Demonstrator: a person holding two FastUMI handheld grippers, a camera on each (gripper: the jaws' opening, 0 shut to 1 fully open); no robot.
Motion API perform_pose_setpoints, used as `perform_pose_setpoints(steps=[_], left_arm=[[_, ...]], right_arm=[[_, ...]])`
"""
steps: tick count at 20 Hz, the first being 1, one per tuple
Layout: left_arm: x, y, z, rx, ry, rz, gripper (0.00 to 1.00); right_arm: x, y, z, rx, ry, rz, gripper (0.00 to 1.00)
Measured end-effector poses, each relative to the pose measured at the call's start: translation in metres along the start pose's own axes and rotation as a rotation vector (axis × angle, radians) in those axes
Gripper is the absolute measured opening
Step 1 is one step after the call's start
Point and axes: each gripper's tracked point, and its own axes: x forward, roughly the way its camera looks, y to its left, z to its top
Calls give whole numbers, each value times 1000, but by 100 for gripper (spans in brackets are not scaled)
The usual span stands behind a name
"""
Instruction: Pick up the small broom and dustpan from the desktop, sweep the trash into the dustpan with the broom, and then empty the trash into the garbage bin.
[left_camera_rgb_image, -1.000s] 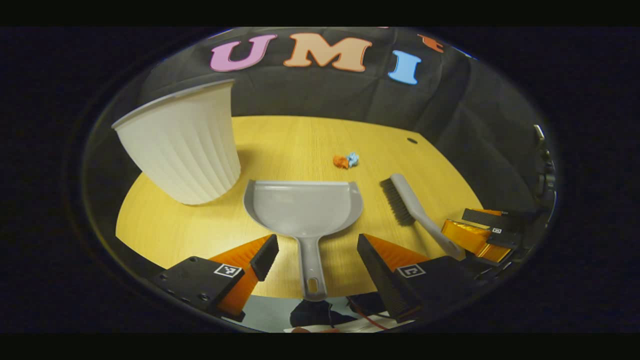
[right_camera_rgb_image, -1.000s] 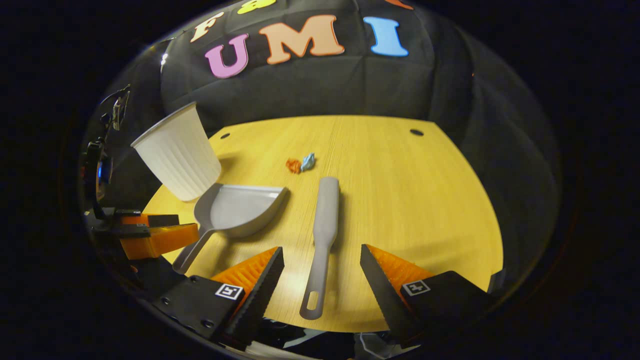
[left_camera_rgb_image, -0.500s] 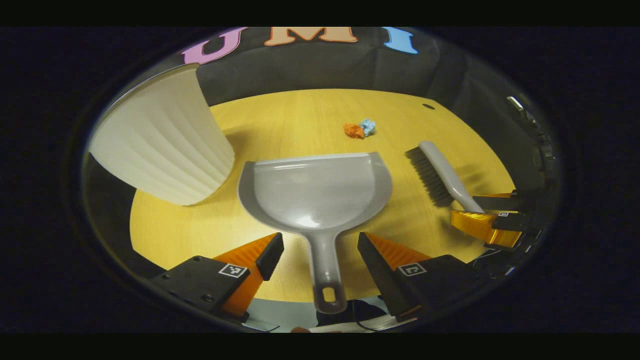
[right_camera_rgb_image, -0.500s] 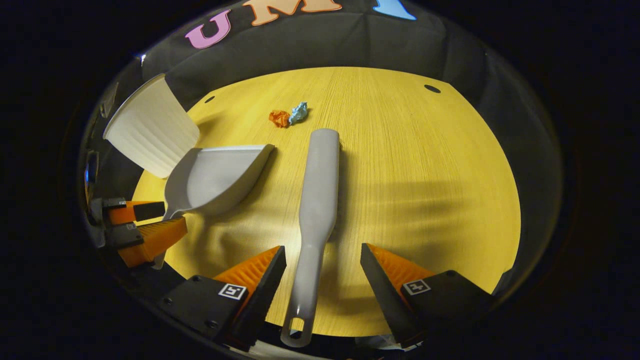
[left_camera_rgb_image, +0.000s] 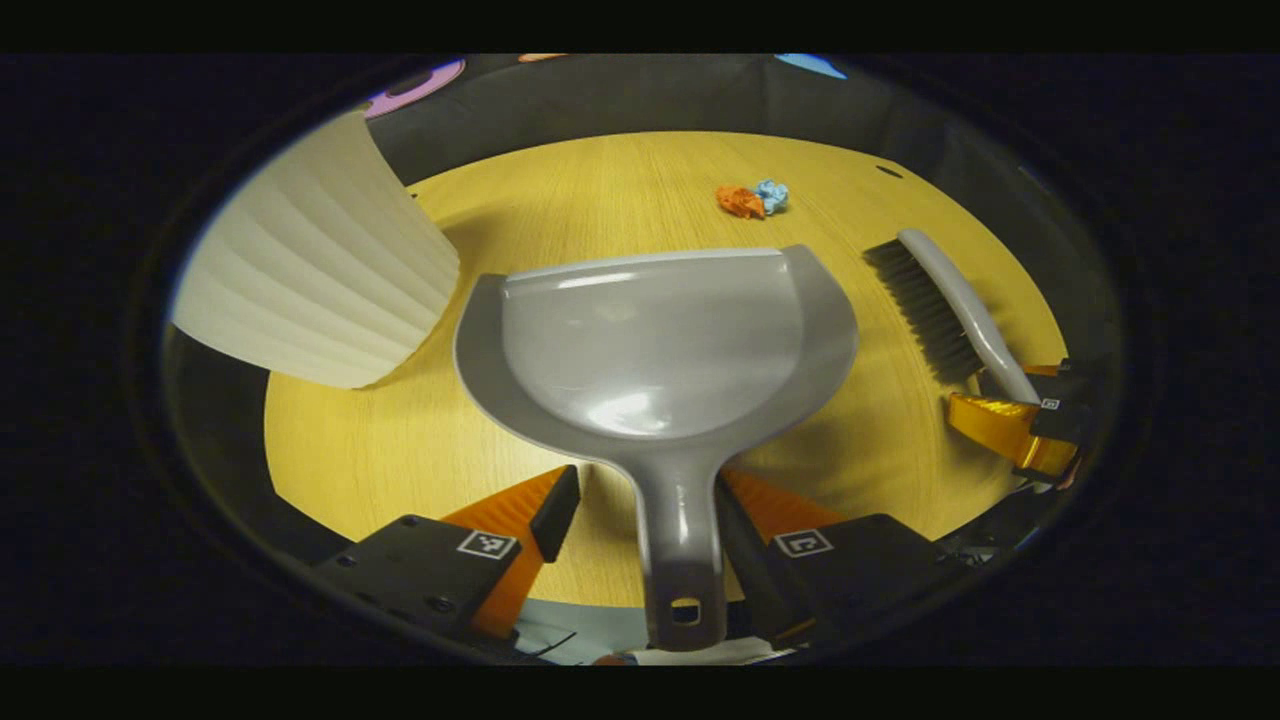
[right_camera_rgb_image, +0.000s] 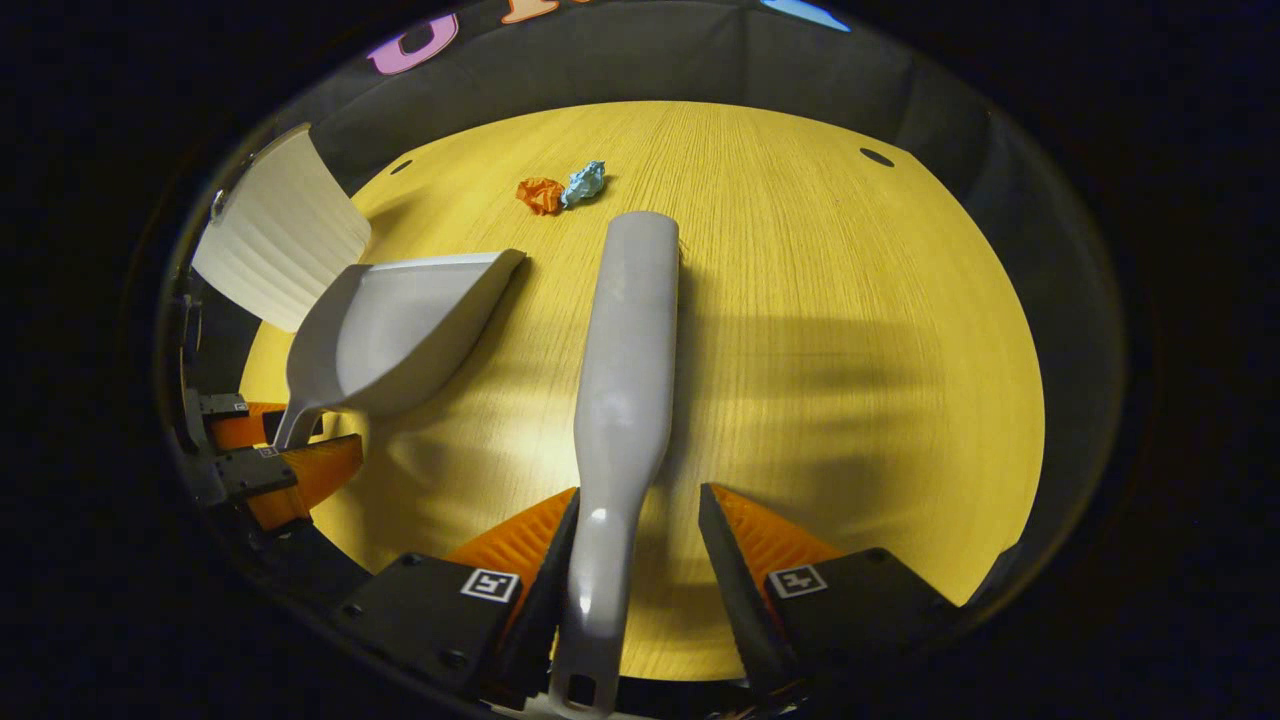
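A grey dustpan (left_camera_rgb_image: 655, 340) lies flat on the yellow wooden table (left_camera_rgb_image: 380, 440). Its handle runs back between the fingers of my left gripper (left_camera_rgb_image: 645, 500), which is open: the right finger is at the handle, while a gap shows on the left. The grey broom (right_camera_rgb_image: 625, 350) lies bristles down, and its handle passes between the fingers of my right gripper (right_camera_rgb_image: 637, 520), also open, the left finger touching it. An orange paper wad (right_camera_rgb_image: 540, 194) and a blue paper wad (right_camera_rgb_image: 583, 183) rest side by side beyond both tools.
A white ribbed garbage bin (left_camera_rgb_image: 310, 270) stands at the table's left, close to the dustpan's left side. The broom (left_camera_rgb_image: 940, 300) and the other gripper (left_camera_rgb_image: 1020, 420) show at the right of the left gripper view. A cable hole (right_camera_rgb_image: 877, 157) marks the far right of the table.
Both grippers have moved forward and down, so the dustpan handle and the broom handle now sit deeper between their fingers. The fingers of each have narrowed a little.
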Motion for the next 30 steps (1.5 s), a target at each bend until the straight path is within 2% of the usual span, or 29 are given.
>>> perform_pose_setpoints(steps=[1, 2, 3, 4, 7, 13, 18, 21, 23, 27, 28, 30], left_arm=[[-2, -6, -1, 0, 4, -13, 66], [1, -9, 0, 8, 9, -26, 60], [0, -11, -2, 11, 24, -30, 45], [0, -10, -1, 14, 16, -28, 37], [-1, -9, -1, 7, 15, -43, 30], [-27, 7, 20, 19, -94, -106, 29], [-44, 24, 33, 73, -150, -155, 29], [-47, 30, 40, 159, -167, -181, 29], [-43, 39, 45, 232, -168, -159, 29], [-34, 42, 49, 286, -158, -181, 29], [-30, 41, 50, 303, -156, -195, 29], [-25, 43, 51, 330, -154, -199, 29]], right_arm=[[-1, 2, -2, 15, 15, 6, 68], [0, 2, 2, 30, 8, 8, 51], [0, 2, 0, 38, 21, 12, 41], [-2, 2, 0, 39, 35, 19, 31], [-2, 3, 0, 58, 41, 36, 29], [-19, 3, 24, 82, -48, 75, 27], [-58, -17, 66, 43, -145, 55, 26], [-65, -31, 105, -20, -170, -9, 26], [-63, -32, 132, -76, -178, -44, 26], [-35, -35, 174, -221, -164, -152, 26], [-26, -35, 179, -237, -137, -180, 22], [-6, -31, 185, -266, -109, -213, 26]])
